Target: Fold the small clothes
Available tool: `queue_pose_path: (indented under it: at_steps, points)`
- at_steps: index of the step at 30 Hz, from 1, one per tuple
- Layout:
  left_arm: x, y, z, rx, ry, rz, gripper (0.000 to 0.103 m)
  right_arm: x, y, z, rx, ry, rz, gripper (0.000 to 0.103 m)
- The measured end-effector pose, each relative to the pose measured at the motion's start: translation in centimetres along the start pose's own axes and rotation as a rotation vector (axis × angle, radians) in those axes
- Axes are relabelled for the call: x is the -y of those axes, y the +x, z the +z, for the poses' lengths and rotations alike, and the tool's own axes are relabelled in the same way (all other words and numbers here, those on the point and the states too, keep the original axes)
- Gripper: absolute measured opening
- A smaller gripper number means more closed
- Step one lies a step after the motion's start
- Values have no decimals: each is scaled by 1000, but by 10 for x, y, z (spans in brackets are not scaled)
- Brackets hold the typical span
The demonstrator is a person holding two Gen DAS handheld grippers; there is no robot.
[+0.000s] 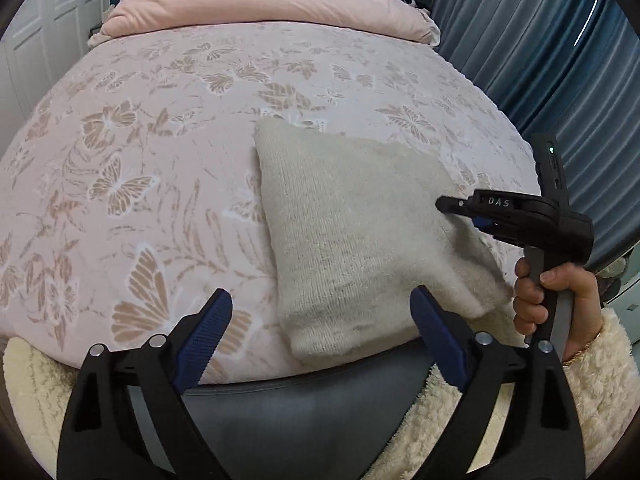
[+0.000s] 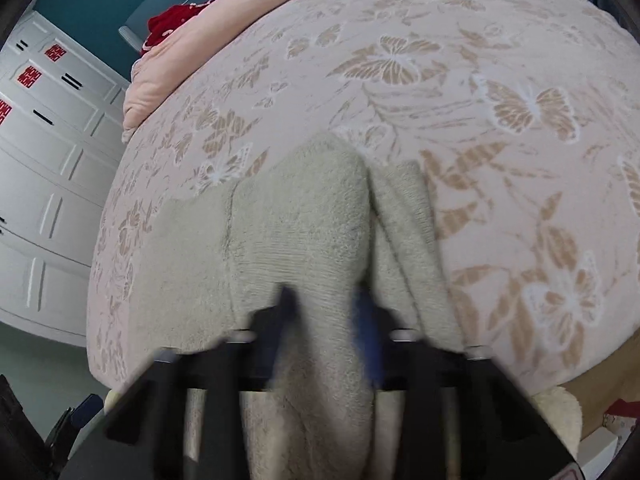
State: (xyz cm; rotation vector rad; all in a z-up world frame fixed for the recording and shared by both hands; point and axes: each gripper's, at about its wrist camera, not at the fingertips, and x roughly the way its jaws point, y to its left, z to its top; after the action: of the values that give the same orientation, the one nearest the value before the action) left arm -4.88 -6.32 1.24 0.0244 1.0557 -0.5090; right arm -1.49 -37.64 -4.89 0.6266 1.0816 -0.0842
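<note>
On the butterfly-print bedspread [image 1: 160,140] we see the cream knit garment [image 1: 352,240] lying near its front edge, our right gripper [image 1: 456,210], marked "DAS", clamped on its right side, our left gripper [image 1: 320,332] spread wide, holding nothing.

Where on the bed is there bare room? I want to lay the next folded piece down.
Bare bedspread lies left of the cream knit, back to the pink duvet. A narrower strip runs beyond the knit. It is crowded near the front right edge: the right gripper is on the knit, while the left gripper hovers open.
</note>
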Motion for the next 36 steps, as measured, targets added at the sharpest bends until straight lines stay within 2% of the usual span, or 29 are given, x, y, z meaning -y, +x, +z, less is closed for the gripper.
queue_pose_path:
  at_steps: [4,6,7,9,10,12,14,15,16,19,22,24,26,27,28,29,31,34,36]
  points:
    - [-8,15,-4,-54,-32,38,88,-31,-66,8,220,-101,78,9]
    - [-13,24,-9,-83,-49,53,88,-25,-76,13,260,-106,59,9]
    - [-15,28,-11,-97,-58,54,88,-17,-64,16,232,-109,0,9]
    - [-18,34,-15,-117,-85,41,88,12,-7,18,56,-122,-160,12]
    - [-19,34,-16,-122,-93,40,88,26,16,15,-31,-96,-181,14]
    - [-20,29,-16,-114,-81,61,88,25,-5,10,56,-55,-124,20]
    - [-25,21,-17,-92,-64,99,90,7,-43,4,160,-73,-121,22]
    - [-28,18,-17,-86,-65,118,90,-4,-62,0,197,-85,-102,22]
    - [-33,17,-17,-87,-73,133,91,-17,-74,-5,197,-115,-62,21]
    - [-47,16,-20,-117,-120,149,91,-67,-83,-25,120,-256,69,19]
    - [-52,11,-21,-117,-141,139,91,-106,-48,-55,-4,-342,154,15]
    - [-49,3,-20,-97,-125,145,91,-118,1,-78,-125,-376,120,14]
    - [-45,-3,-17,-80,-98,146,91,-114,55,-110,-256,-412,49,5]
    - [-43,-5,-15,-76,-84,151,91,-108,65,-118,-297,-378,75,3]
    - [-41,-7,-14,-70,-70,159,91,-106,61,-120,-307,-341,92,3]
    - [-40,-10,-13,-60,-59,163,91,-106,49,-116,-281,-327,97,3]
    - [-39,-11,-11,-46,-59,163,93,-105,17,-108,-185,-319,108,3]
    - [-33,1,-7,-67,-73,125,93,-79,-6,-93,-75,-295,0,1]
    - [-23,8,-3,-79,-74,84,93,-45,11,-89,-115,-254,-72,0]
